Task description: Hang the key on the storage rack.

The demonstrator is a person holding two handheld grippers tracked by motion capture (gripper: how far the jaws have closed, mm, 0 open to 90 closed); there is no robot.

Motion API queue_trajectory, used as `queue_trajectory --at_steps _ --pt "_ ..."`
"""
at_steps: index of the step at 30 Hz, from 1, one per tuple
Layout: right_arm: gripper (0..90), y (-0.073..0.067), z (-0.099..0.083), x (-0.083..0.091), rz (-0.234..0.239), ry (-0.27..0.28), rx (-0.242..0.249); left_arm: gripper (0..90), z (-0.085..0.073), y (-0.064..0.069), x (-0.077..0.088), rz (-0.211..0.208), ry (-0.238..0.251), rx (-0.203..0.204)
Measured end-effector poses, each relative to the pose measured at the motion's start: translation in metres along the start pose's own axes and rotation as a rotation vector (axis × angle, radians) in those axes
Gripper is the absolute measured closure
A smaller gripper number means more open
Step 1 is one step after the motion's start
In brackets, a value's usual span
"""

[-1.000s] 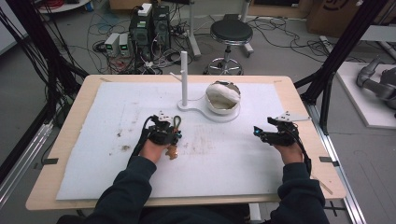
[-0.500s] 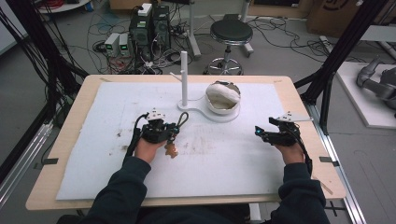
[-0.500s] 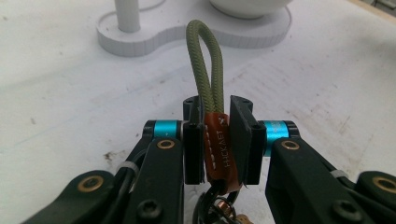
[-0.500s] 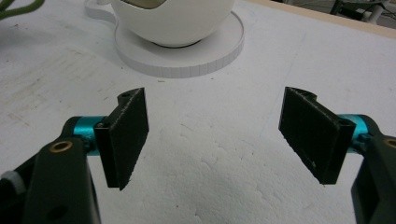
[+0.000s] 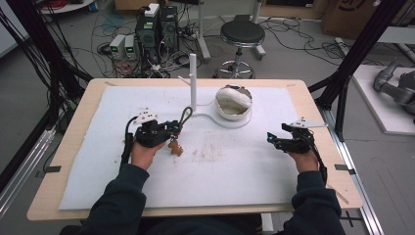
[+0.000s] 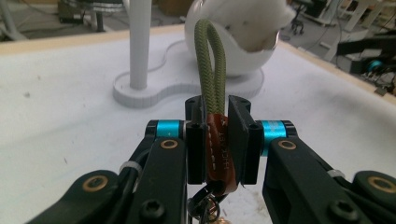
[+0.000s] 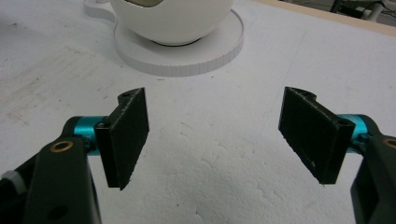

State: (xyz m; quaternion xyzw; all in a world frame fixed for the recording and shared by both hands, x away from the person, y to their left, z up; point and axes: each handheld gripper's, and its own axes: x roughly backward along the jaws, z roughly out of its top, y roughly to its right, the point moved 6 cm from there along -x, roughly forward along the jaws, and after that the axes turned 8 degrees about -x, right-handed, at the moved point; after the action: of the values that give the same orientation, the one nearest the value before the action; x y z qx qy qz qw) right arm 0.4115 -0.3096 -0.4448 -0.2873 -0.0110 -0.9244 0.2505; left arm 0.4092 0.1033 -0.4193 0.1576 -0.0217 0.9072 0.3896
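Keychain (image 5: 177, 133): olive cord loop on a brown leather tab, small metal ring and charm hanging below.

High view: held off the white mat (image 5: 98, 176) by the left claw (image 5: 169, 129), left of centre on the desk (image 5: 63, 161). Cord loop rises toward a white post (image 5: 193, 81) on a flat white stand (image 5: 215, 119), whose other end carries a white bowl-shaped holder (image 5: 234, 103). Left hand (image 5: 142, 152) low, forearm angled inward. Right claw (image 5: 270, 139) rests near the mat's right edge, well apart from the stand, pointing left.

Left gripper view: left claw clenched on the leather tab (image 6: 218, 149); loop (image 6: 211, 70) upright, post beyond.

Right gripper view: right claw (image 7: 215, 135) released, jaws wide, nothing between them; holder's base ahead.

Step, judged: carrying the keychain toward the post. Next calls for lifting the loop above the post top, then lowering it over.
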Motion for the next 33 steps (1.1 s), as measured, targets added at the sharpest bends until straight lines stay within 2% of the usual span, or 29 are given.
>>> queue_trajectory --at_steps 3,12,17,21,28,33 --pt "24.8 0.000 0.000 0.000 -0.001 0.002 0.002 78.0 0.013 -0.002 0.008 -0.007 0.049 0.006" --pt "24.9 0.000 0.000 0.000 0.000 0.000 0.002 78.8 0.040 -0.005 0.015 -0.002 0.114 -0.013" --pt "24.9 0.000 0.000 0.000 -0.001 0.002 0.003 79.1 0.047 -0.004 0.013 0.001 0.129 -0.026" --pt "24.9 -0.001 0.000 0.000 0.001 -0.002 0.000 79.3 0.052 -0.007 0.012 0.008 0.137 -0.021" --pt "24.9 -0.001 -0.001 0.000 -0.001 -0.003 0.004 79.4 0.076 -0.011 0.006 -0.010 0.170 -0.018" --pt "24.9 -0.001 -0.001 -0.001 0.000 -0.005 0.001 79.3 0.090 -0.018 -0.004 -0.013 0.166 -0.003"
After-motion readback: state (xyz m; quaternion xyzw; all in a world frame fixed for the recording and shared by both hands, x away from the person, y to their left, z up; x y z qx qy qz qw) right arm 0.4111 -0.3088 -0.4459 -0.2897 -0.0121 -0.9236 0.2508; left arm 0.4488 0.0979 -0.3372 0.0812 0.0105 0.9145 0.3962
